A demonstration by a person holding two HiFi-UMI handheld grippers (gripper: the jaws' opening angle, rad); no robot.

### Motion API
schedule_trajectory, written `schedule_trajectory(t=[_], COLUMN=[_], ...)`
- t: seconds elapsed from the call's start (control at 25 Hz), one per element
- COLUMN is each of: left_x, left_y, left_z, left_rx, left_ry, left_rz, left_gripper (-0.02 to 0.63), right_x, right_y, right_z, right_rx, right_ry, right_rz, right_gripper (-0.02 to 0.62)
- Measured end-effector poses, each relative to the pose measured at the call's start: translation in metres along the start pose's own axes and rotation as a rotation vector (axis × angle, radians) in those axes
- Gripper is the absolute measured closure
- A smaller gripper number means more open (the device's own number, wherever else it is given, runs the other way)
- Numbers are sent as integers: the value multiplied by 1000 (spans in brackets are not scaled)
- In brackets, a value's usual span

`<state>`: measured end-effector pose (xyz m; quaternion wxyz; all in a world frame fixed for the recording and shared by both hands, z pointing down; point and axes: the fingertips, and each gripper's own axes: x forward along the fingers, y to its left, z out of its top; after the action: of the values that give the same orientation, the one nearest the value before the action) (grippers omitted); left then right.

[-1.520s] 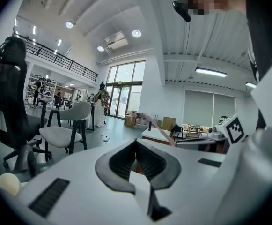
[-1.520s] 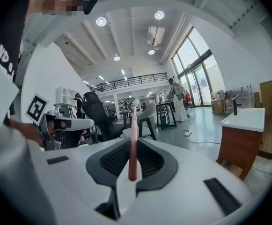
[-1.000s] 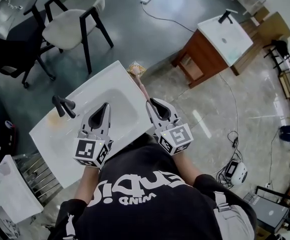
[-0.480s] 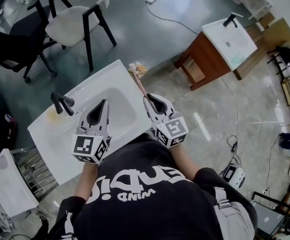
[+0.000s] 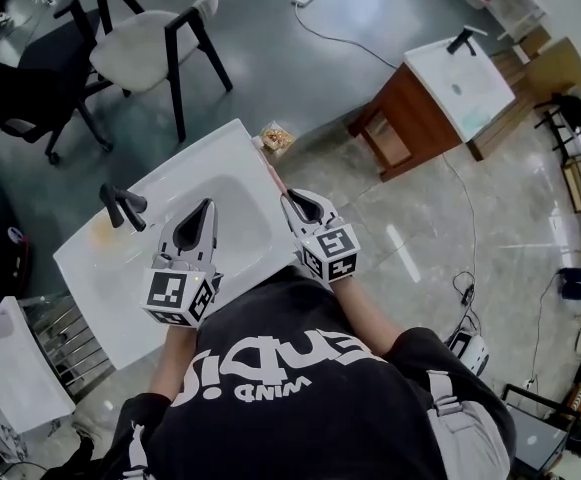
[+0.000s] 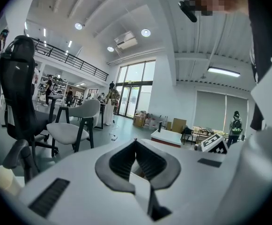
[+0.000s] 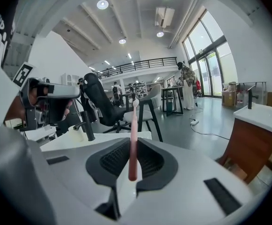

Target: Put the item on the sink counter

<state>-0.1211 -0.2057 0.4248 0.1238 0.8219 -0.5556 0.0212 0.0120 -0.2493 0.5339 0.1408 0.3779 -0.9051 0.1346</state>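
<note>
Shifted toward white rectangular ceramic sink counter (image 5: 220, 158), right gripper (image 7: 132, 146) clamps slim pink toothbrush (image 7: 134, 121) between its jaws for placing; left gripper (image 6: 136, 144) closed, empty.

My head cam sits high over the person, tilted steeply down. I see the counter (image 5: 195, 173), L gripper (image 5: 207, 208) & R gripper (image 5: 291, 200) from above, mid-range, w/ floor all round. L gripper cam rides low behind its jaws, v. close to them, facing level across the room twd the windows (image 6: 136, 86). R gripper cam has the same mount, also level, aimed a bit more left. All 3 views share the white chair (image 5: 155, 43) & the cabinet (image 5: 415, 118). Tap (image 5: 120, 206) shows in head & R cams. Each gripper cam catches the other gripper at its edge.
</note>
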Motion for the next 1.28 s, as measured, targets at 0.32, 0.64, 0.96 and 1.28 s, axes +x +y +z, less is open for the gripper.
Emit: schedule_trajectory(t=[0.32,0.64,0.96,1.28], left_x=[1,0,-1,-2], left_y=[-2,-2,-2,-1], left_z=[-1,0,-3,-2], left_rx=[0,3,5,3], left_ry=[4,6,12,14], left_rz=[-6,-2,-1,1], left_gripper=[584,585,585,584], right_x=[22,36,43,43], right_y=[-5,-10,-11,-14], right_z=[-45,-79,-104,-117], right_rx=[-21,-43,-97,-119], right_ry=[132,262,377,446], right_rz=[-4,-25,-50,-83], right_gripper=[534,534,534,534])
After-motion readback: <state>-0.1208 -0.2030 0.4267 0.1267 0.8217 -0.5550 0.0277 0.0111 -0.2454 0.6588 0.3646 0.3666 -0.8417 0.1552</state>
